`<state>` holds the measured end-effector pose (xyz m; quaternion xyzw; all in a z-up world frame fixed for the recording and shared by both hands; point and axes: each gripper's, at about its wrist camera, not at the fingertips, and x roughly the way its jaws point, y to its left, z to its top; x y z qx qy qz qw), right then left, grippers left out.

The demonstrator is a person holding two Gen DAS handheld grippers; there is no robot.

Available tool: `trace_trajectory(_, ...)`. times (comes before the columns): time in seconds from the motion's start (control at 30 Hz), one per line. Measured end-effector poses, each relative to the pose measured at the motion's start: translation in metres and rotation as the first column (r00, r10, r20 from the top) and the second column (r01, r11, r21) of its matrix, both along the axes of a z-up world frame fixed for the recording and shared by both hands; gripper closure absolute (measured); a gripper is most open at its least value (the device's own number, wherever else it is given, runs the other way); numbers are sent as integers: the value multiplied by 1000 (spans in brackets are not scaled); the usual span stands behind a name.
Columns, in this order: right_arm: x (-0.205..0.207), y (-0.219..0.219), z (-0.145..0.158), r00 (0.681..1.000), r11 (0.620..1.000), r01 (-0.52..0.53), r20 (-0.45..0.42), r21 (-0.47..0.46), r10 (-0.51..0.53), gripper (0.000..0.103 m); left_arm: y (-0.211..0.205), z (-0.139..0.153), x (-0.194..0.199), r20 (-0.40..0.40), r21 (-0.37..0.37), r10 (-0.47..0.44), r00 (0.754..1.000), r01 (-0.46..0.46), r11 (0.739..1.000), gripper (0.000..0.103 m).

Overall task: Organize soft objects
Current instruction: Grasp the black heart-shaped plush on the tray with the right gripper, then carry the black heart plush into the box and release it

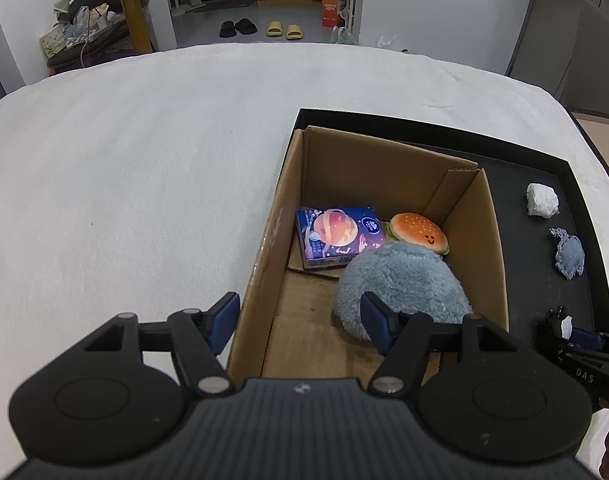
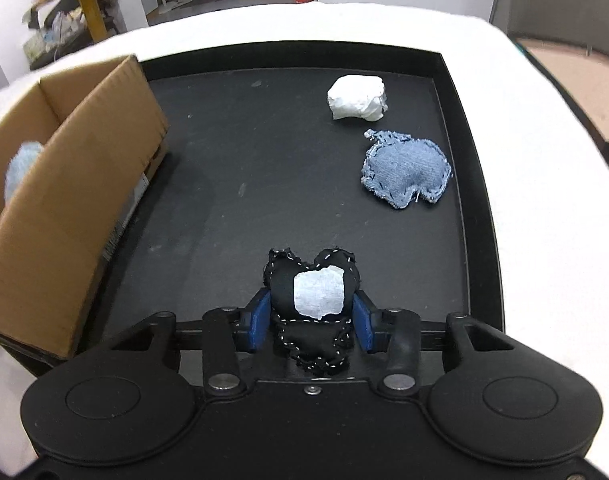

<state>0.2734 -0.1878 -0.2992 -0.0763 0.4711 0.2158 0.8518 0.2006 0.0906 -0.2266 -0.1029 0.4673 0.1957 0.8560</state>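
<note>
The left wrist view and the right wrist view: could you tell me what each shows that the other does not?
Only the left wrist view shows the tissue pack and burger plush inside the cardboard box. Only the right wrist view shows the right gripper shut on the black stuffed piece. Both show the white bundle, denim piece and black tray.

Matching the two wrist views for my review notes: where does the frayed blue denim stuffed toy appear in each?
Left wrist view: frayed blue denim stuffed toy, far right, on the black tray.
Right wrist view: same toy, upper right, just below the white crumpled bundle.
Shared landmark: open brown cardboard box.
</note>
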Motion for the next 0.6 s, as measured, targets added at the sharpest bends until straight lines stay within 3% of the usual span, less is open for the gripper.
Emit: trace_trajectory(0.6,-3,9,31,997,995,-39,62,91,34,63,8,11,-9,8,8,1,1000,-1,1000,38)
